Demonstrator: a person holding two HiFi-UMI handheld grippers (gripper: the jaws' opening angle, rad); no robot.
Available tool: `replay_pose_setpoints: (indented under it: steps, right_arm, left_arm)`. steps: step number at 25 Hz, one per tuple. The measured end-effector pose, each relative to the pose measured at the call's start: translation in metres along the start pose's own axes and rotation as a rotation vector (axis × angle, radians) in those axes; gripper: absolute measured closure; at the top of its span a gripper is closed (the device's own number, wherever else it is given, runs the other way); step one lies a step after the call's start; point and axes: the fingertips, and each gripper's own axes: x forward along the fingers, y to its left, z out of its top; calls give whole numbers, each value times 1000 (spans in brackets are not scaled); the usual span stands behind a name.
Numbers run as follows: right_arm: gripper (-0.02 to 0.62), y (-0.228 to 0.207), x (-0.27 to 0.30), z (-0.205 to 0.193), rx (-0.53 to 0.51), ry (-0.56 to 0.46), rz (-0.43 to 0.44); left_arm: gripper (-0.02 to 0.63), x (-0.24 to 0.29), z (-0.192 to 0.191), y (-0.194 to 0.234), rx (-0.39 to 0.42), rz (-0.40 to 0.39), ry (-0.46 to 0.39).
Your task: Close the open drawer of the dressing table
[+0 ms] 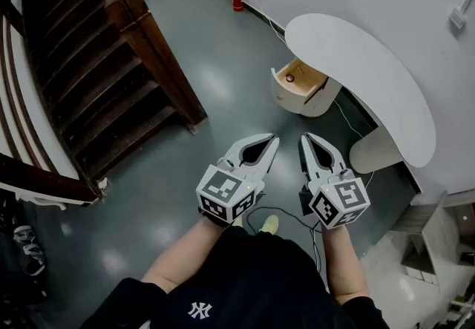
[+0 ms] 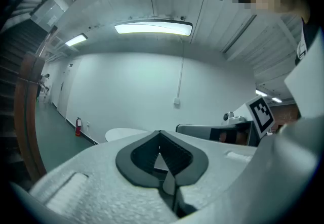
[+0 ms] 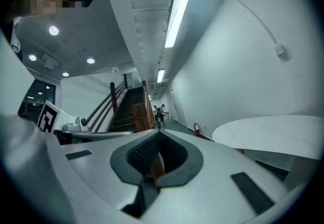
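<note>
You hold both tongs low in front of you, side by side. Your left gripper (image 1: 272,142) has its jaws pressed together at the tips with nothing between them, and your right gripper (image 1: 305,139) is the same. The drawer (image 1: 285,94) stands pulled out of the white dressing table (image 1: 371,75) at your 12 o'clock, well apart from both tips. A small round object (image 1: 290,77) lies inside it. The wooden staircase (image 1: 96,60) rises at your 10 o'clock.
</note>
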Motion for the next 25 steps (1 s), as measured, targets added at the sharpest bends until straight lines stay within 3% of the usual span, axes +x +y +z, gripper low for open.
replay_pose_setpoints:
  steps: [12, 25]
  right_arm:
    - [581, -11, -5, -1, 4, 0, 3]
    - [580, -46, -16, 2, 86, -43, 16]
  left_arm:
    - [597, 11, -5, -8, -7, 5, 6]
    - [597, 29, -5, 3, -22, 49, -5]
